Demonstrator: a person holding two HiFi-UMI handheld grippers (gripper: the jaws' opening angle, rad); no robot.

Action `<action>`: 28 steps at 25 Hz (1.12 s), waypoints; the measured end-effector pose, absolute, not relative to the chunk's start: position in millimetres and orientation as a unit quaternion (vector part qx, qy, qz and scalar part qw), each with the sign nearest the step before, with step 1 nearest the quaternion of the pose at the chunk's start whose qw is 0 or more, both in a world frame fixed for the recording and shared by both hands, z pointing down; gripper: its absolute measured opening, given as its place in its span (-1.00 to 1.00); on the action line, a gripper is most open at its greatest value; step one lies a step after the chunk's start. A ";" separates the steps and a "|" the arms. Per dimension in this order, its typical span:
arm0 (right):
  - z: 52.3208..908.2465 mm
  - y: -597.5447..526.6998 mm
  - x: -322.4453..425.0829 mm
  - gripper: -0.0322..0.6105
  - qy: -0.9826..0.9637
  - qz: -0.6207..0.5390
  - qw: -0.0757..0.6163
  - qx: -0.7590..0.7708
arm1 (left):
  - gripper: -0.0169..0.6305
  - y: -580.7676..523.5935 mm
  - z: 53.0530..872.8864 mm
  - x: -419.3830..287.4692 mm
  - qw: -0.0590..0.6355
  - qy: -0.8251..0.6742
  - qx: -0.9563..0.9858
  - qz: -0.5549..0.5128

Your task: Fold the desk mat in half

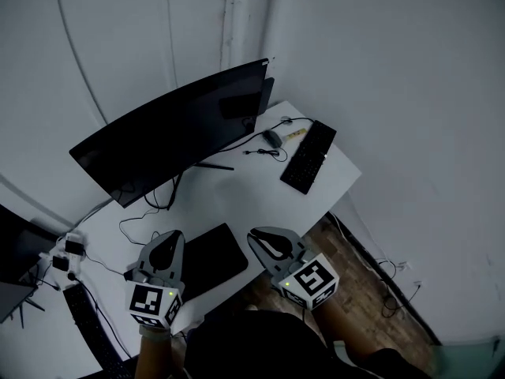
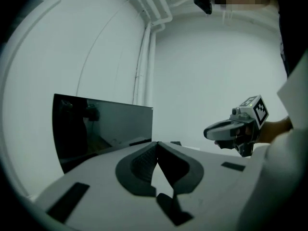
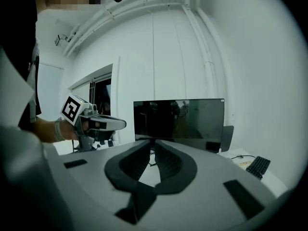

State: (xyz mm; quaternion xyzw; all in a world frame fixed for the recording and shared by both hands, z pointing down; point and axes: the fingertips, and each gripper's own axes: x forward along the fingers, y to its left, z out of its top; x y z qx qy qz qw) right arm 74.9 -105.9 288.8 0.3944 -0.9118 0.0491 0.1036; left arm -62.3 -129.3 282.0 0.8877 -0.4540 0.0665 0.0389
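Left gripper: raised over near table edge, jaws pressed together, nothing between. Right gripper: alongside, same height, jaws almost together, thin slit at tips, empty. Desk mat: black, flat and unfolded on white table at near edge, between and below both grippers, untouched. Beyond: dark monitor mid-table. Far right corner: keyboard, mouse just beside it.

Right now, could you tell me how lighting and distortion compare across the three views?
Head view: dim, underexposed, the desk mat nearly black on the pale desk. Left gripper view: strong fisheye, corners vignetted black. Right gripper view: brighter, monitor showing reflections.
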 end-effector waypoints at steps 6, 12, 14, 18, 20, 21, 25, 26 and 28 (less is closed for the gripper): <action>265.3 -88.0 76.8 -0.78 -0.905 0.027 0.083 0.417 | -0.92 -117.8 276.7 -20.9 0.034 -0.402 0.912 0.078; 260.2 -75.6 79.3 -0.78 -0.899 0.018 0.072 0.431 | -0.92 -105.2 280.7 1.6 0.025 -0.367 0.925 0.090; 261.7 -72.6 79.6 -0.78 -0.898 0.018 0.069 0.435 | -0.92 -101.5 281.2 5.7 0.024 -0.358 0.929 0.091; 267.5 -68.8 78.8 -0.77 -0.896 0.021 0.073 0.437 | -0.91 -97.3 283.3 7.4 0.009 -0.353 0.931 0.093; 270.1 -68.2 77.9 -0.77 -0.896 0.021 0.075 0.436 | -0.91 -96.8 282.1 5.7 0.027 -0.360 0.929 0.082; 271.5 -67.8 77.2 -0.77 -0.896 0.022 0.077 0.436 | -0.92 -96.8 282.4 3.9 0.032 -0.363 0.928 0.079; 278.2 -66.2 73.3 -0.77 -0.898 0.029 0.082 0.432 | -0.91 -94.5 288.1 -5.2 0.041 -0.372 0.924 0.078; 280.4 -66.2 71.8 -0.78 -0.899 0.033 0.084 0.429 | -0.91 -93.8 290.4 -8.0 0.043 -0.375 0.923 0.078; 284.0 -66.4 68.5 -0.78 -0.901 0.044 0.086 0.423 | -0.92 -92.8 294.1 -14.4 0.050 -0.383 0.919 0.078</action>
